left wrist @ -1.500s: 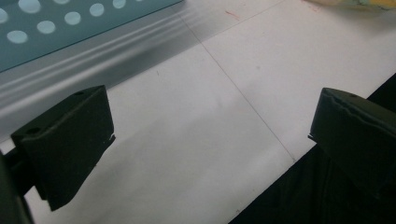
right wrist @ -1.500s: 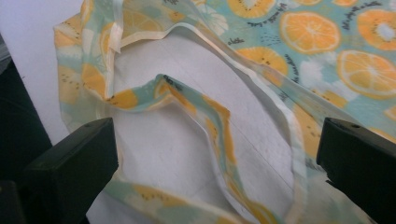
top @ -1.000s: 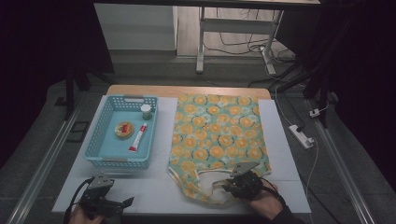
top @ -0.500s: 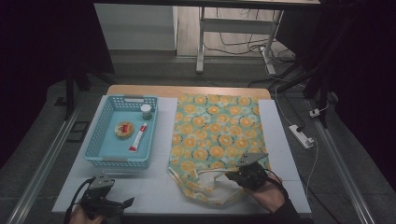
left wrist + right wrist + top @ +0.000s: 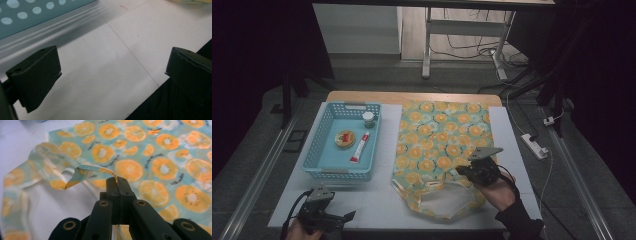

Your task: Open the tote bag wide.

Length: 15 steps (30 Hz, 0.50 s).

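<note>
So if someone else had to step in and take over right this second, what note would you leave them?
Right claw: shut on the top edge of the orange-print bag, pinching one layer at its mouth and lifting it off the table.
Left claw: open, holding nothing, low over the table's near left corner, just in front of the blue basket.
Things: the bag lies flat at the table's middle. The basket holds a round biscuit-like item, a red and white tube and a small jar.
Done: the bag's mouth is gripped and partly opened.
Left: probably holding it open and moving the basket's items in.
</note>
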Motion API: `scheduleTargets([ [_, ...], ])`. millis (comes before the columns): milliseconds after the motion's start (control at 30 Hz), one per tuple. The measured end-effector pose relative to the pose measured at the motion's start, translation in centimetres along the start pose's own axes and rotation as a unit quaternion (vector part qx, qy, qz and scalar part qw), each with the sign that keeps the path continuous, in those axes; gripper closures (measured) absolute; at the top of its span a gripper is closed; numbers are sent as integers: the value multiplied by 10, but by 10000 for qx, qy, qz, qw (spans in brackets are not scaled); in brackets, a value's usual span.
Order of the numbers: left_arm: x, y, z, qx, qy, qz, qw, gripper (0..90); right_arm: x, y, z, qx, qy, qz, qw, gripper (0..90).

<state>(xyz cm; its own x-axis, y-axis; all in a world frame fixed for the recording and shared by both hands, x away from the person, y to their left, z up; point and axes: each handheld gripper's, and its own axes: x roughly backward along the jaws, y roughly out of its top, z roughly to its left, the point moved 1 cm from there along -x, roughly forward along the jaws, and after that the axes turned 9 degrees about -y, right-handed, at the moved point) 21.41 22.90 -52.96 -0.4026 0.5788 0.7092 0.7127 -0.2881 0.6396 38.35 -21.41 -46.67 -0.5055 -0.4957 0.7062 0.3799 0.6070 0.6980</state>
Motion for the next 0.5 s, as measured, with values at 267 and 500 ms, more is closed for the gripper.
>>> scheduleTargets([
  [267,-1,1,1,-1,-33,3,10000,0,-14,20,-28,-198,-150,-22,9997,900],
  [500,0,0,1,28,-33,-18,10000,0,-24,42,-53,-426,-121,-166,9989,900],
])
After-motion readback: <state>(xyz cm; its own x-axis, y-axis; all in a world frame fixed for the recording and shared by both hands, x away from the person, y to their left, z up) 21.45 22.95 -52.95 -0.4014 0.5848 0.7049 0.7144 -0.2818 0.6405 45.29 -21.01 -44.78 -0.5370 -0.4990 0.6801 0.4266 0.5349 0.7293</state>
